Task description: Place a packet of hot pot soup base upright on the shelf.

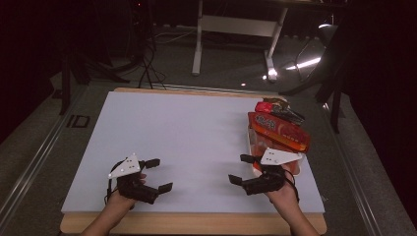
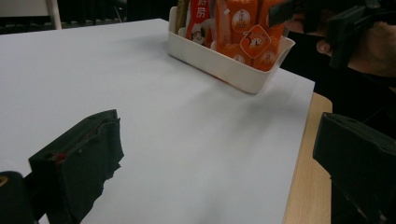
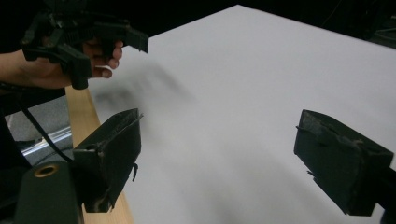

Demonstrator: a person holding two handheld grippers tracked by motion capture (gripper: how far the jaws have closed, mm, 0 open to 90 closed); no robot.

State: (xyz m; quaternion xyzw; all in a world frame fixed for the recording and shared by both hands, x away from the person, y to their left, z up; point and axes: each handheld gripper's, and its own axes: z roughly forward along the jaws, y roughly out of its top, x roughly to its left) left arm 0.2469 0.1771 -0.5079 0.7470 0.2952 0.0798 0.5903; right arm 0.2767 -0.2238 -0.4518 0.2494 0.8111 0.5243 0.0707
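Note:
A white bin (image 1: 250, 141) (image 2: 224, 70) stands at the right side of the white tabletop (image 1: 187, 132), stuffed with orange and red snack packets (image 1: 278, 130) (image 2: 247, 28). My right gripper (image 1: 237, 168) (image 3: 224, 154) hovers just left of the bin's near end, open and empty, jaws pointing left. My left gripper (image 1: 162, 174) (image 2: 217, 154) is near the front left of the table, open and empty, jaws pointing right towards the bin. Each gripper view shows the other hand: the right gripper (image 2: 345, 28) beside the bin, the left gripper (image 3: 84, 37) over the table's wooden edge.
The wooden front edge (image 1: 196, 223) of the table runs below both hands. Wide bare white surface lies between and beyond the grippers. A desk frame (image 1: 236, 34) and cables stand on the dark floor behind the table.

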